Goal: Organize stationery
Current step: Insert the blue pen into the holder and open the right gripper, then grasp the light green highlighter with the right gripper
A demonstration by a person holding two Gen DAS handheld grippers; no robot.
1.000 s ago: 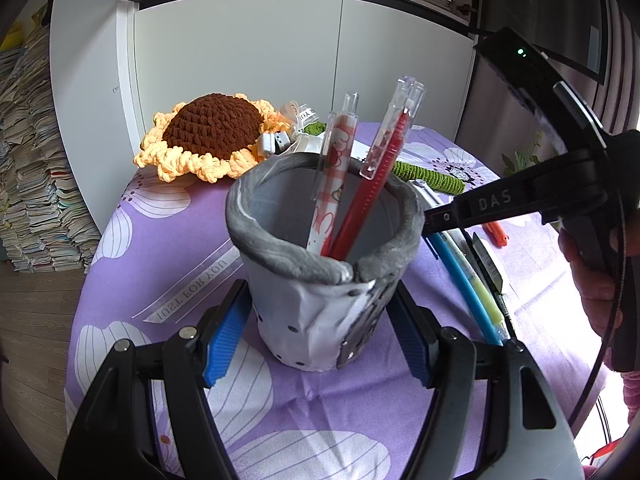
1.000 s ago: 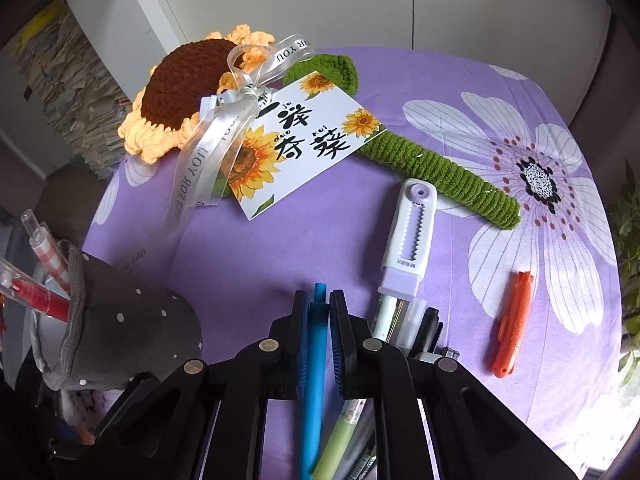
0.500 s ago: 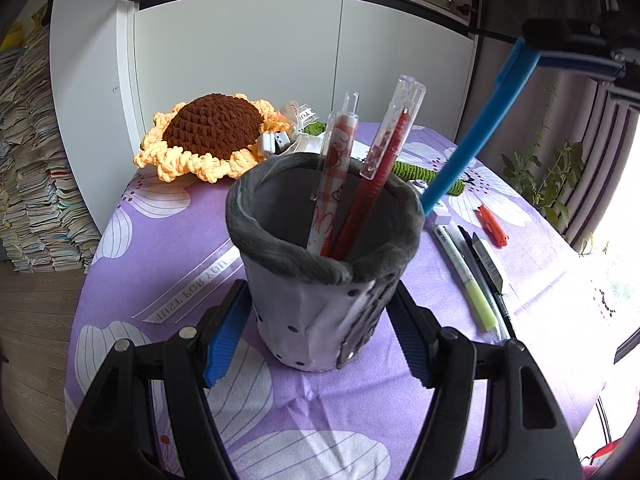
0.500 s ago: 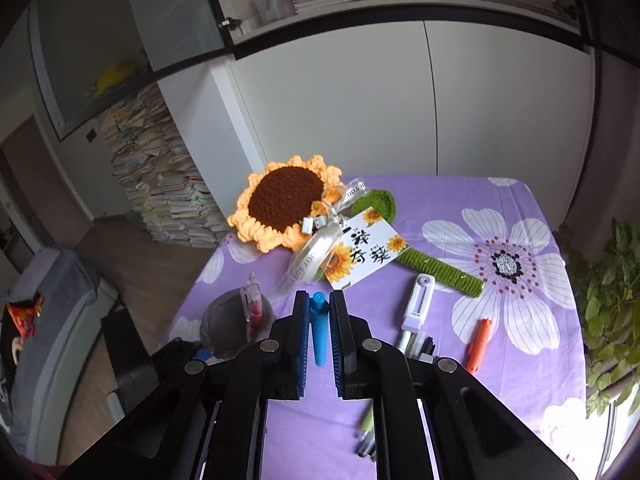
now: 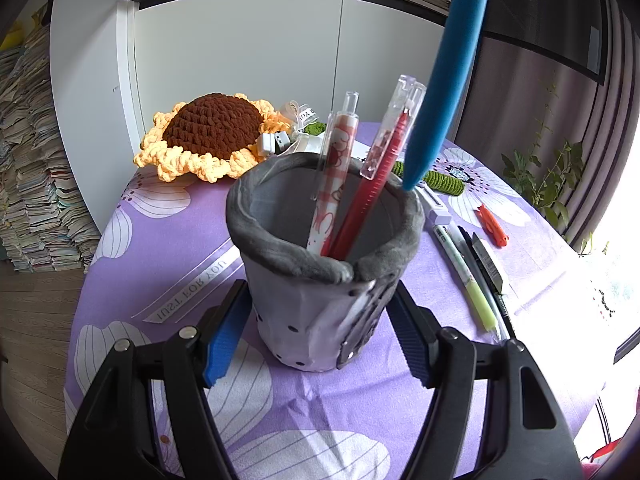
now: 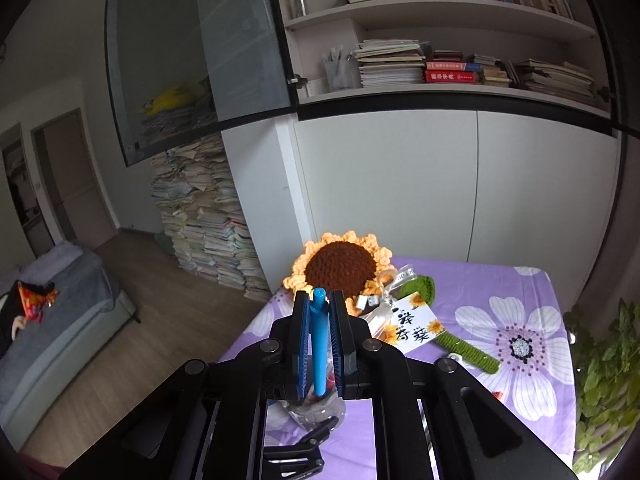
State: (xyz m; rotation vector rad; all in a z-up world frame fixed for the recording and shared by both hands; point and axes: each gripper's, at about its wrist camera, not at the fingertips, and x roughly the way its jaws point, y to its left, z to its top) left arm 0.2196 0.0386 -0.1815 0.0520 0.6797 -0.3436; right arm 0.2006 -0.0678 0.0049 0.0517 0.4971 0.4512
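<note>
Lowering advised: right tongs (image 6: 319,344) clenched on blue pen (image 5: 448,76), tip over holder (image 5: 320,264) rim at 2 o'clock. Left tongs (image 5: 316,336) bracket the holder, contact uncertain. Centre tip, descend straight, avoiding red pen (image 5: 372,196).

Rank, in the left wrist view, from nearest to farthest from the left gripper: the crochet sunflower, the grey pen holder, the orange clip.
1. Grey pen holder, between the left gripper fingers.
2. Orange clip, right, on the cloth.
3. Crochet sunflower, far left, at the table's back edge.
</note>
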